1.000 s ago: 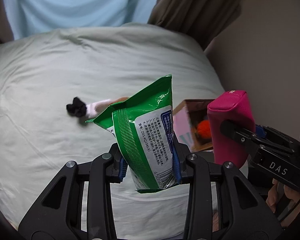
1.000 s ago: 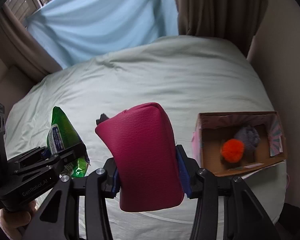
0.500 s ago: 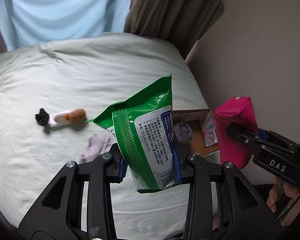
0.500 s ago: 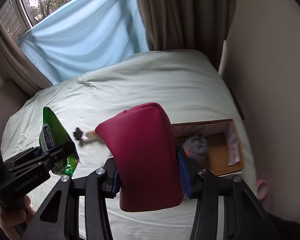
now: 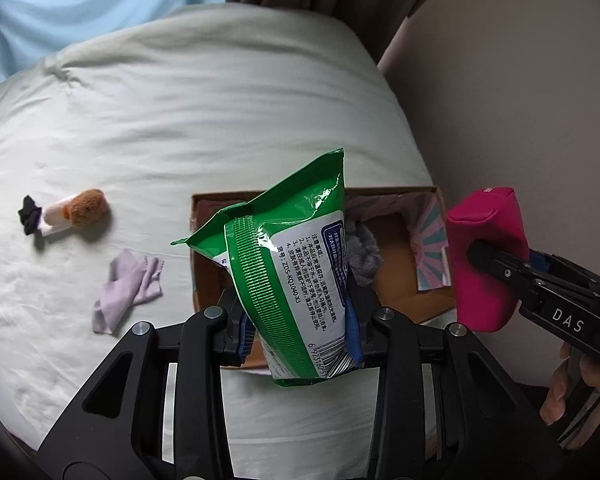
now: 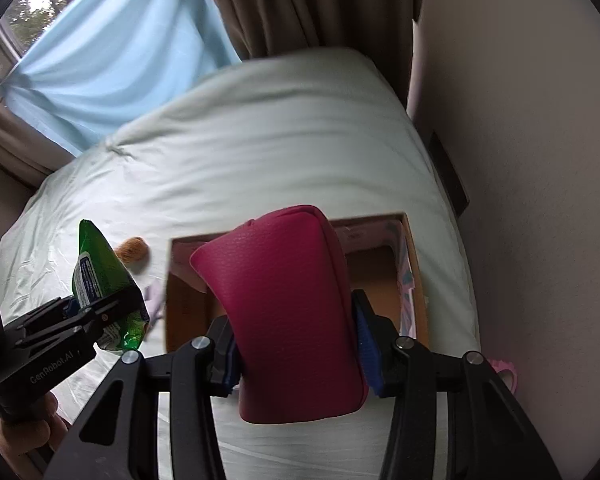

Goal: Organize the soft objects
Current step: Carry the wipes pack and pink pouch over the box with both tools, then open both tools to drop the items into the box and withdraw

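While angled steeply down, left tool (image 5: pixel 300 336) clamping green packet (image 5: pixel 296 264), right tool (image 6: pixel 296 356) clamping pink pouch (image 6: pixel 288 300)

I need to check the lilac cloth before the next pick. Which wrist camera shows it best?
The left wrist view: the lilac cloth lies crumpled in full sight on the bed sheet, left of the cardboard box. In the right wrist view only a sliver shows, behind the green packet.

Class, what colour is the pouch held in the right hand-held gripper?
Magenta pink pouch; the right wrist view shows it best.
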`<action>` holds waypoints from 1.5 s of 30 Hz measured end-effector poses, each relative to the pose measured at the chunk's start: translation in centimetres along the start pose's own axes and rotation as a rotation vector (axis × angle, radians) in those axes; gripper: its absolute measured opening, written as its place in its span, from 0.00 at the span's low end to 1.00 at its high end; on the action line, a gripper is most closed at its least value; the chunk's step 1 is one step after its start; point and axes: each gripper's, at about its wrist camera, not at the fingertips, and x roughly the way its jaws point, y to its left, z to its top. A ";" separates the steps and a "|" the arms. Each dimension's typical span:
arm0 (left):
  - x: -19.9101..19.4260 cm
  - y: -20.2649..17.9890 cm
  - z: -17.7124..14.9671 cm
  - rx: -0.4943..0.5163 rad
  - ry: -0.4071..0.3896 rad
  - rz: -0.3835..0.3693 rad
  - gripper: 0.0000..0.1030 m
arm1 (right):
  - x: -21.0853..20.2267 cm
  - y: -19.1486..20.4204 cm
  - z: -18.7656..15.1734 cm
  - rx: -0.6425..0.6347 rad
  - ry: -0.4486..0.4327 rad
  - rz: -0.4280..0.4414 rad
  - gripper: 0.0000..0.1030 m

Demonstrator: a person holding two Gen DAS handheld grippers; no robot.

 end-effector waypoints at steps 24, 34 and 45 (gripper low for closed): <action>10.9 -1.2 0.8 0.222 0.180 0.161 1.00 | 9.1 -4.3 0.7 0.093 0.097 -0.047 0.98; 9.0 -1.0 0.2 0.188 0.173 0.162 0.99 | 7.9 -3.4 0.1 0.078 0.089 -0.028 0.98; 2.8 -1.5 0.1 0.163 0.088 0.133 0.99 | 2.7 -2.0 -0.3 0.042 0.035 -0.036 0.98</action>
